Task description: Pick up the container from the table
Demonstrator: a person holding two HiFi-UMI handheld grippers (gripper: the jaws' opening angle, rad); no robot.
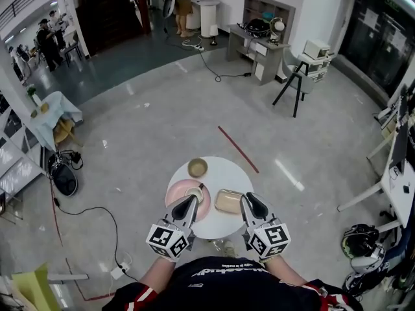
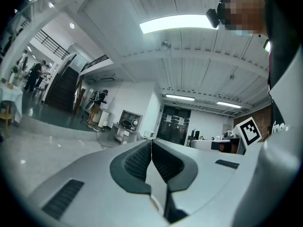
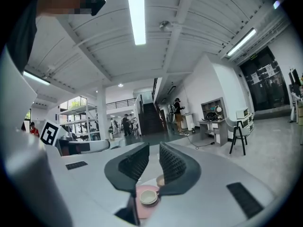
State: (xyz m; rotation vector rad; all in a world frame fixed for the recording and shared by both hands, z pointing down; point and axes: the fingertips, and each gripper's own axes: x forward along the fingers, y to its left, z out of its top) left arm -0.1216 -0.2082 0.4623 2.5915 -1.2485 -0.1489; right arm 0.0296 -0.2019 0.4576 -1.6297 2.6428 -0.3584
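Observation:
A beige rectangular container (image 1: 228,201) lies on the round white table (image 1: 224,169), near its front edge. To its left a pink plate (image 1: 179,192) carries a small white cup (image 1: 194,192), and a tan bowl (image 1: 198,168) stands behind it. My left gripper (image 1: 198,191) reaches over the plate; in its own view the left gripper (image 2: 151,141) is shut and empty. My right gripper (image 1: 249,198) hovers just right of the container. Seen from its own camera, the right gripper (image 3: 154,148) is open a little with nothing between its jaws, and the plate (image 3: 142,207), cup (image 3: 148,196) and bowl (image 3: 160,179) show below.
A red tape strip (image 1: 238,149) marks the floor beyond the table. A black bag (image 1: 63,177) and cables lie at the left, a power strip (image 1: 119,269) at the near left. A desk (image 1: 259,44) and a black-legged chair (image 1: 296,76) stand far back. A helmet (image 1: 359,240) lies at the right.

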